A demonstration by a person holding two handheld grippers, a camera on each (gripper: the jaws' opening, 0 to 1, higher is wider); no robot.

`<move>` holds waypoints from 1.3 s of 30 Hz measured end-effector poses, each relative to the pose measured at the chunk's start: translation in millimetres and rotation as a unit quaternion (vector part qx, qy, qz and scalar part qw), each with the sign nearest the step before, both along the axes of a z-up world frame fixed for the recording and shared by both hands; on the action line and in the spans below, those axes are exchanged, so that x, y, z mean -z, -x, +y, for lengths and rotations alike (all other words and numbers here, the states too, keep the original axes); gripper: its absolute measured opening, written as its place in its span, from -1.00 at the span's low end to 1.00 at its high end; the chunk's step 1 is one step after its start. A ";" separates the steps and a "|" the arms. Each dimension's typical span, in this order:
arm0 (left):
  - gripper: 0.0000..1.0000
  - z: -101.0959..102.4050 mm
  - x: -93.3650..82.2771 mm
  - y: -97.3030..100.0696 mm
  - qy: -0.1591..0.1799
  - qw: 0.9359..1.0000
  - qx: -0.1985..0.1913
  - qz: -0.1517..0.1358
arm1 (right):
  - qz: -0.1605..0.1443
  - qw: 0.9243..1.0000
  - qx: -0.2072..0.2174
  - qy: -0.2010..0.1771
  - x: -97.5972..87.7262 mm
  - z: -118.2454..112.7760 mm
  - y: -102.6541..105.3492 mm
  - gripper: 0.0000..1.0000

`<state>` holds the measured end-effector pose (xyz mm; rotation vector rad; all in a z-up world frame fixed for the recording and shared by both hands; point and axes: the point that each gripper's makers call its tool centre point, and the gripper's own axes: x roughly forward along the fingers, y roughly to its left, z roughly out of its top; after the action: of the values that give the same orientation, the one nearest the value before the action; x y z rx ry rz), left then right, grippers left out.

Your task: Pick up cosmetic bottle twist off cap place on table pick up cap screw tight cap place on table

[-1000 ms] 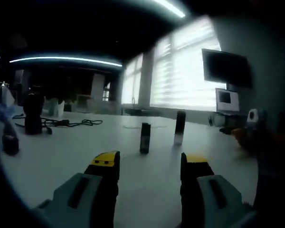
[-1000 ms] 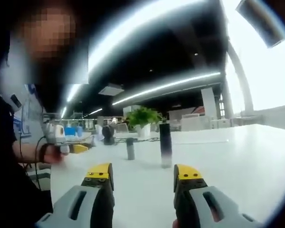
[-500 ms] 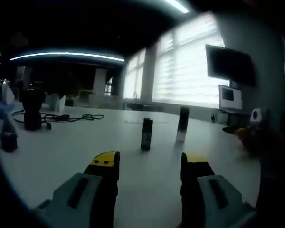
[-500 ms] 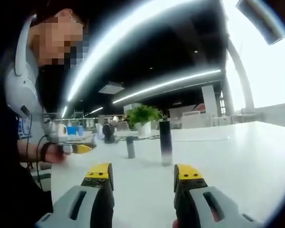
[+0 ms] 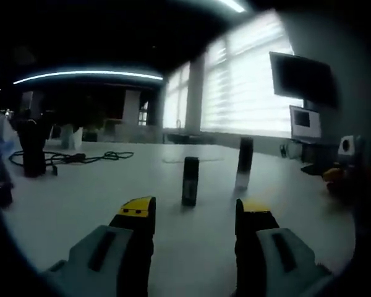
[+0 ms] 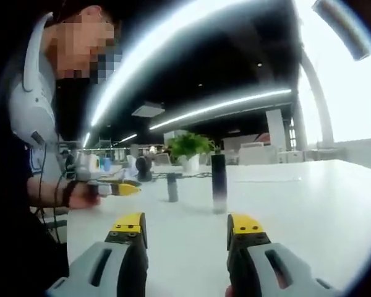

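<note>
Two dark upright cosmetic bottles stand on the white table point(image 5: 80, 204). In the left gripper view the shorter bottle point(image 5: 189, 180) is straight ahead of my left gripper point(image 5: 195, 213), and the taller bottle point(image 5: 243, 163), pale at its base, stands farther right. My left gripper is open and holds nothing. In the right gripper view the taller bottle point(image 6: 219, 182) rises just beyond my right gripper point(image 6: 187, 226), which is open and empty. The shorter bottle point(image 6: 172, 187) stands to its left. The left gripper point(image 6: 119, 188), held in a person's hand, enters from the left edge.
A black cable point(image 5: 80, 158) and a dark cylindrical object point(image 5: 32, 147) lie on the table's far left. A potted green plant point(image 6: 189, 151) stands behind the bottles. A person point(image 6: 31, 154) sits at the left. Monitors point(image 5: 304, 120) stand by the bright windows.
Both views have shifted slightly as the hands moved. The short bottle looms a little larger in the left gripper view. The bottles have not moved.
</note>
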<state>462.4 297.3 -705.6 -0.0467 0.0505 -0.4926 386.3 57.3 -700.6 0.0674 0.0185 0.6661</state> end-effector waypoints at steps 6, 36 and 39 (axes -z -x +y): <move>-0.17 -8.4 -0.1 -8.7 -0.003 1.000 0.007 0.001 | -0.015 0.999 0.007 -0.031 -13.4 -2.1 -5.5 -0.09; -0.18 -37.8 4.7 -51.6 -0.020 1.000 0.018 0.005 | -0.023 0.999 -0.017 -0.028 -11.4 13.0 -8.9 -0.11; -0.18 -38.0 3.7 -56.5 -0.017 1.000 0.016 0.007 | -0.023 0.999 -0.016 -0.028 -11.0 12.2 -9.3 -0.11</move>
<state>518.9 259.3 -709.3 -0.0157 0.0728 -0.5228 395.6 69.5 -689.6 0.1064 -0.0429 0.6993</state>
